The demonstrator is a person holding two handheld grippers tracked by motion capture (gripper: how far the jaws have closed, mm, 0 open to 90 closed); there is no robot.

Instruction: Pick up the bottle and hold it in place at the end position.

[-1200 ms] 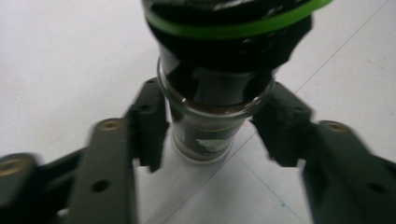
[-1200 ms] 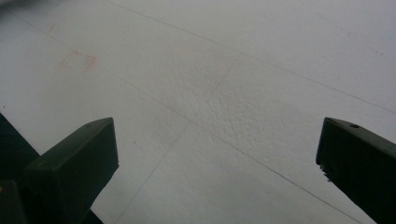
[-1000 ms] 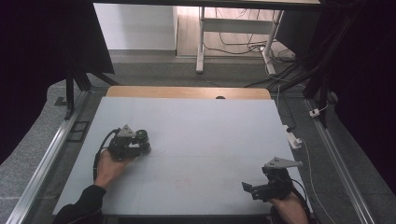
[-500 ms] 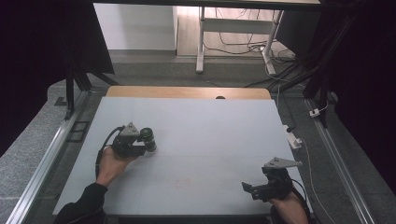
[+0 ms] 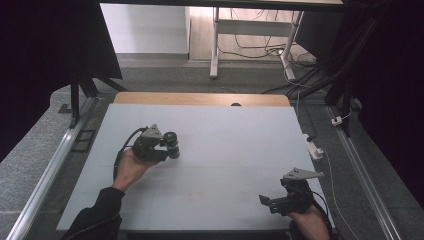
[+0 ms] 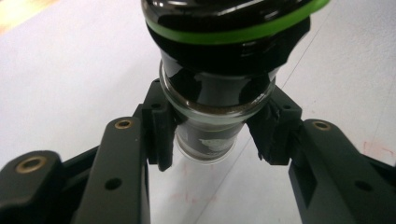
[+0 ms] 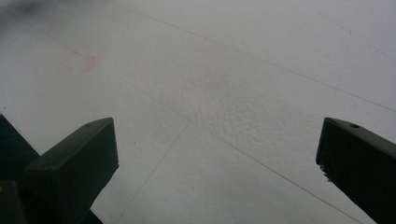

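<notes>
both left gripper (image 6: 212, 140) jaws tight around jar (image 6: 219, 98) neck

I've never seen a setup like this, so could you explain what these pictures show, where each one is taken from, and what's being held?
There is no robot here: a person sits at a pale table and holds a hand tool with two black jaws in each hand. One picture looks down from above the table. The other two come from small cameras that ride on the tools and look along their jaws.

The left gripper is shut on a small glass jar with a black lid ringed in green and something dark inside; it shows close up between the jaws.

The right gripper sits near the table's front edge, its jaws wide apart with nothing between them.
</notes>
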